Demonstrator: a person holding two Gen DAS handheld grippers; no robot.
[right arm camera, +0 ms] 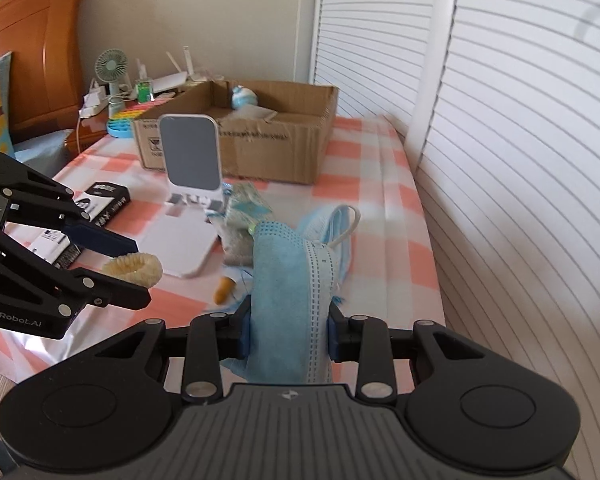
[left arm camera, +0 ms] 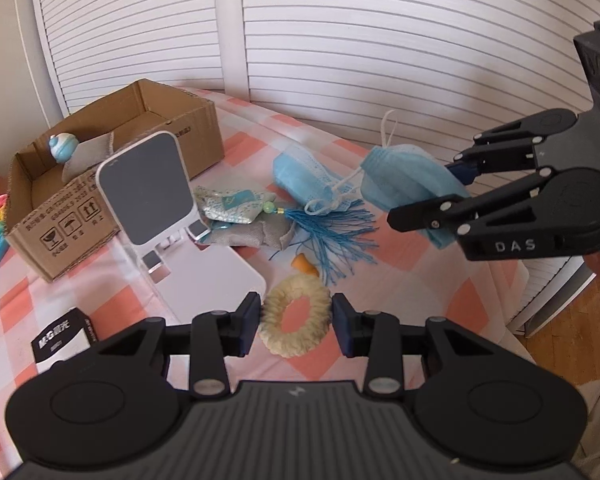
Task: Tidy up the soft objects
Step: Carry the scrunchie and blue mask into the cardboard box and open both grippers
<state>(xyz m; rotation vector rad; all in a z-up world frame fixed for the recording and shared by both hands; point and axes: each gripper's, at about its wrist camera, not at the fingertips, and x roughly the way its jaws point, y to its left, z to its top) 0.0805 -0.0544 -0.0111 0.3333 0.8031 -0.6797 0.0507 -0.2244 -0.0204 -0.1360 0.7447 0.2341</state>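
Observation:
A cream fluffy scrunchie [left arm camera: 298, 345] sits between the pads of my left gripper [left arm camera: 296, 305], which is shut on it above the pink-checked tablecloth [left arm camera: 412, 280]. The right wrist view shows that same left gripper [right arm camera: 140, 272] at the left with the scrunchie [right arm camera: 134, 266] in its fingers. My right gripper [right arm camera: 290, 312] is shut on a folded blue face mask [right arm camera: 284, 280], held off the cloth. From the left wrist view the right gripper [left arm camera: 424, 194] comes in from the right with the mask [left arm camera: 404, 180] bunched in its jaws. A second blue mask [left arm camera: 304, 176] lies on the cloth.
An open cardboard box [left arm camera: 112, 152] with a small blue round toy [left arm camera: 62, 146] stands at the back left. In front are a white phone stand [left arm camera: 148, 188], a grey pouch [left arm camera: 256, 234], a blue tassel [left arm camera: 336, 236], a small orange piece [left arm camera: 304, 266] and a black-and-white carton [left arm camera: 64, 336]. Slatted doors [left arm camera: 380, 40] line the far side.

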